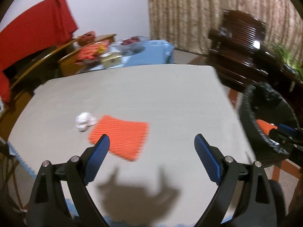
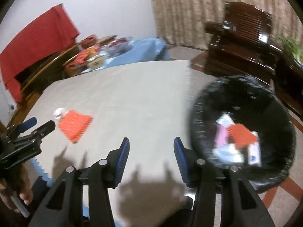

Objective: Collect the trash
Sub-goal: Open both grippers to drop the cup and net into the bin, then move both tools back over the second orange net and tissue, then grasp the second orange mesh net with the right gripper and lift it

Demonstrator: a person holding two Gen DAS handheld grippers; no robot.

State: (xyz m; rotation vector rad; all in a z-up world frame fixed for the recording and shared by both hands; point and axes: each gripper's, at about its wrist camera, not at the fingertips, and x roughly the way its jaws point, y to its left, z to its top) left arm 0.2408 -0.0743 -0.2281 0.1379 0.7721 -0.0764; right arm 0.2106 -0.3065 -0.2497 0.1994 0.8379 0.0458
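An orange ribbed sheet [image 1: 121, 136] lies flat on the grey table [image 1: 151, 94], with a crumpled white paper ball [image 1: 84, 121] touching its left corner. My left gripper [image 1: 151, 140] hovers open just short of the sheet, nothing between its blue pads. My right gripper [image 2: 151, 141] is open and empty over the table's right part, beside the black bin [image 2: 244, 92]. In the bin lie an orange piece [image 2: 241, 134] and white and pink scraps. The right wrist view also shows the orange sheet [image 2: 75, 124], the paper ball [image 2: 59, 112] and the left gripper [image 2: 42, 123].
The black bin [image 1: 251, 113] stands off the table's right edge, with the right gripper [image 1: 278, 130] over it. A dark wooden chair [image 1: 242, 47] stands behind it. A cluttered blue-clothed table [image 1: 147, 53] and a red cloth [image 1: 34, 30] are at the back left. A hand [image 2: 11, 189] holds the left gripper.
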